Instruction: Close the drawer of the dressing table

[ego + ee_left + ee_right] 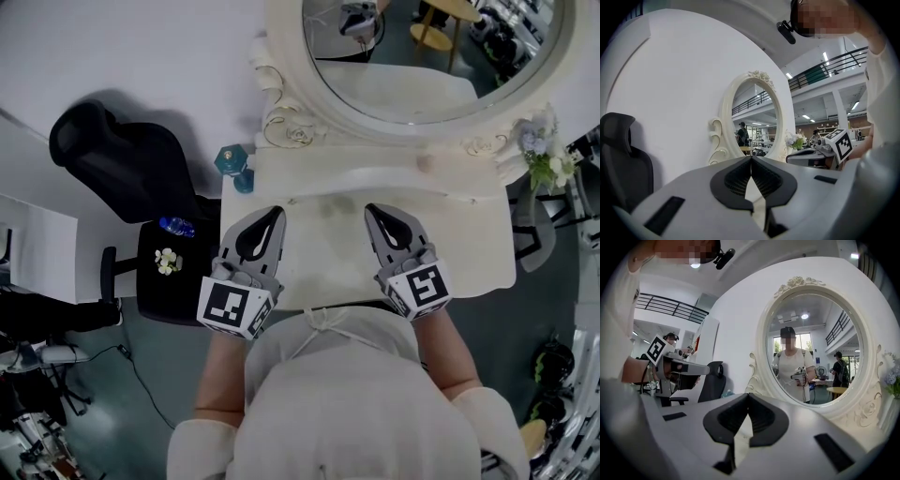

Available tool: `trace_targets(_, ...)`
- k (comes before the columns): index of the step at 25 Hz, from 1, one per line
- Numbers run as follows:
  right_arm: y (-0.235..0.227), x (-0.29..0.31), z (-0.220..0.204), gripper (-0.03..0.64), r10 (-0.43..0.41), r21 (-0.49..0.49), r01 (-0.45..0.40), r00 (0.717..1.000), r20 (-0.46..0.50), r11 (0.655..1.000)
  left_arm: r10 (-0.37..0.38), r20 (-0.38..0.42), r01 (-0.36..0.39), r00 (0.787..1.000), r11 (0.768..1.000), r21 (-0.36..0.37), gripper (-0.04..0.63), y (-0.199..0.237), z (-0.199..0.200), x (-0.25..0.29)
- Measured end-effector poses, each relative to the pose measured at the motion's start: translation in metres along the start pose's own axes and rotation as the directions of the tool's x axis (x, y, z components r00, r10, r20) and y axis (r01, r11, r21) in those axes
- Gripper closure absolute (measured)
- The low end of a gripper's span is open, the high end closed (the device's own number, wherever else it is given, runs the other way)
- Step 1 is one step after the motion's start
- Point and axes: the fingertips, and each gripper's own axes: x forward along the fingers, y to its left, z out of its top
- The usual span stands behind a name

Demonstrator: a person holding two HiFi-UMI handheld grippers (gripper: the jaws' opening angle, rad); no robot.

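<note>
Your left gripper (276, 210) and right gripper (371, 207): jaws pressed together, empty, level over the dressing table (469, 246) top. The drawer is hidden under the front edge by your waist. Likely rigid and free-sliding; push its front squarely, no grip needed.

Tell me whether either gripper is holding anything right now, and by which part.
Nothing is held. The left gripper and the right gripper both have their jaws closed together, empty, over the dressing table.
</note>
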Motion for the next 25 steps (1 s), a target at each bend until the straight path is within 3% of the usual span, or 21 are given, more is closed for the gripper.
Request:
trace_targets(7, 0.003, 0.001, -0.005, 0.614, 0.02, -0.017, -0.02, 1.0, -0.018, 1.0, -0.011, -0.005, 0.011, 1.0, 1.0, -0.004, 0.577, 0.002, -0.006, 0.005)
trace_targets(12, -0.002, 0.003, -0.005, 0.614, -0.014, -0.003, 0.014, 1.0, -0.027, 1.0, -0.041, -0.016, 0.041, 0.999, 0.999, 0.001, 0.575, -0.003, -0.01, 0.007)
trace_targets(25, -0.001, 0.003, 0.0, 0.614, -0.04, -0.01, 0.039, 0.999, -0.028, 0.999, -0.027, -0.029, 0.025, 0.999, 0.999, -0.038, 0.575, 0.006, -0.012, 0.008)
